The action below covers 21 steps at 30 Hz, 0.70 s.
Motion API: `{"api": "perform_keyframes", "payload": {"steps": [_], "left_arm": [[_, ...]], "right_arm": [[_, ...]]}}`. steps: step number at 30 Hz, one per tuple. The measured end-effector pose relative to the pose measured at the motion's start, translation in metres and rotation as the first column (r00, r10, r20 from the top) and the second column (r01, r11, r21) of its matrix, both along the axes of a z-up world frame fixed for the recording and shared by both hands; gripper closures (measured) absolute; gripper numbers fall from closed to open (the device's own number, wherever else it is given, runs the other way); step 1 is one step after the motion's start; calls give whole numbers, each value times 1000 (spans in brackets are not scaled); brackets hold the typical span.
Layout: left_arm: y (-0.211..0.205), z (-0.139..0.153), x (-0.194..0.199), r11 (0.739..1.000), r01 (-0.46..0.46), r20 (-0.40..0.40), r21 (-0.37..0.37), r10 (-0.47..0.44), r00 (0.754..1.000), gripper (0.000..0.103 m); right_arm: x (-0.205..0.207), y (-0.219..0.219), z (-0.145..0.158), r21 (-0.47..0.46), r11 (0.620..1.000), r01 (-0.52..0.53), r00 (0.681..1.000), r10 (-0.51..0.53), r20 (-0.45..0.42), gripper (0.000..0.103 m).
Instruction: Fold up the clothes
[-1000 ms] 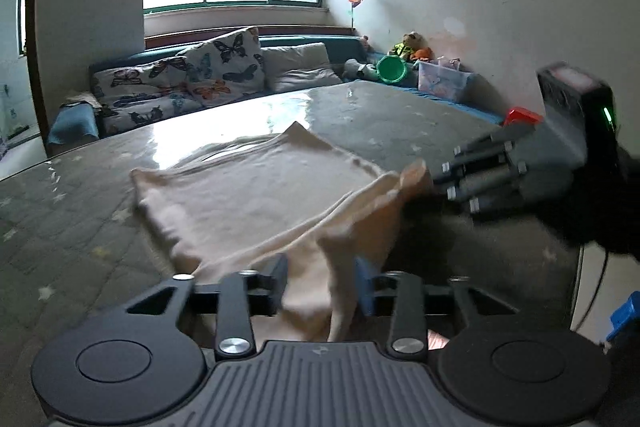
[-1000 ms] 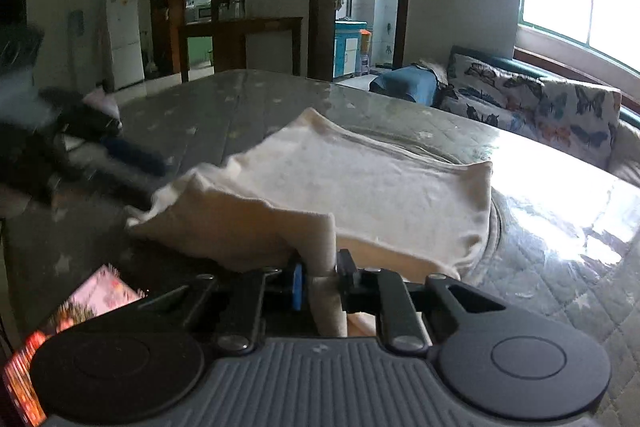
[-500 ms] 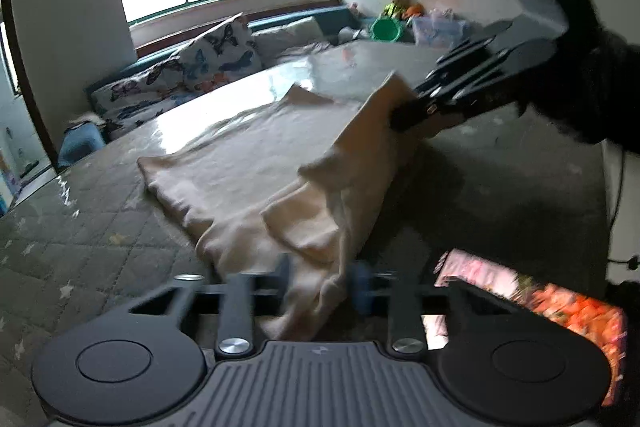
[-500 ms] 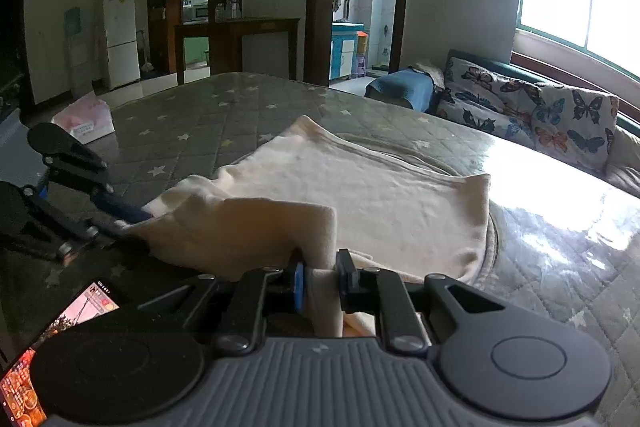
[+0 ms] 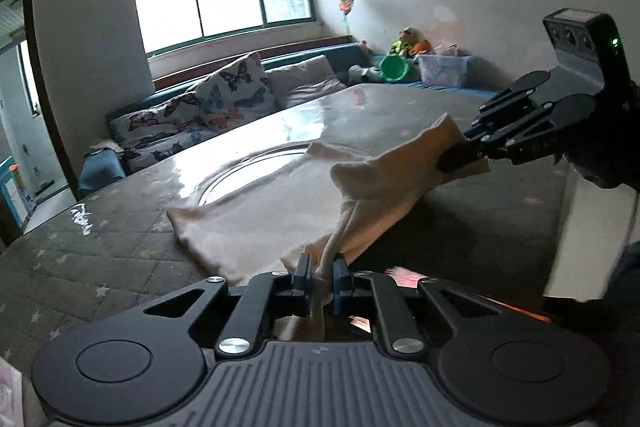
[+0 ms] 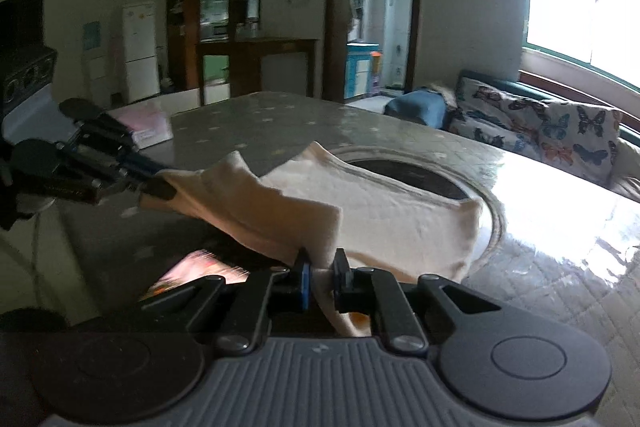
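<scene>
left claw (image 5: 320, 277) pinches the cream garment's (image 5: 256, 223) near edge; right claw (image 6: 320, 277) pinches the same edge. that edge hangs lifted between them, the rest lying ahead on the tabletop (image 5: 100, 239), both equally near.

The left gripper (image 5: 321, 277) has its jaws drawn close together, pinching a fold of the cream garment (image 5: 280, 211) at its near edge — cloth fills the narrow gap between the pads. The right gripper (image 6: 321, 277) is clamped the same way on the garment's other near corner. Both are raised above the garment's flat part, each pointing toward the other — seen in the left view, the right gripper (image 5: 464, 157) tilts slightly down.
</scene>
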<state>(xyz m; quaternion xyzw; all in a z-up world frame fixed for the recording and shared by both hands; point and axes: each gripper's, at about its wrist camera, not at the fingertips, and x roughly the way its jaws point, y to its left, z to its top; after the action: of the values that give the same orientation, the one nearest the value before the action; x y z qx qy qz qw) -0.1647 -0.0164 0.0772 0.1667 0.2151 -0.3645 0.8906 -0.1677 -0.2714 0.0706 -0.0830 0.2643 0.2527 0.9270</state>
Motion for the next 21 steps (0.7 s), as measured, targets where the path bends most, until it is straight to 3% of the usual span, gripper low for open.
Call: {"api": "perform_keyframes", "payload": {"steps": [3,7,14,21], "left_arm": [[5,11,-10,1000,-7,12,-7,8,1000,92],[-1,20,16,999,-52,37,5,52,998,92],[-20,19,111,994,-102,40,38,101,994,92],[-47,-15,193,986,-146,-13,84,148,989,92]], "right_arm": [[-5,-1,14,7,1000,-28,1000,28,5,94],[22,2,27,-10,999,-40,998,41,48,93],[120,0,30,-31,1000,0,1000,0,10,93],[198,7,-5,-99,993,69,996,-74,-47,93]]}}
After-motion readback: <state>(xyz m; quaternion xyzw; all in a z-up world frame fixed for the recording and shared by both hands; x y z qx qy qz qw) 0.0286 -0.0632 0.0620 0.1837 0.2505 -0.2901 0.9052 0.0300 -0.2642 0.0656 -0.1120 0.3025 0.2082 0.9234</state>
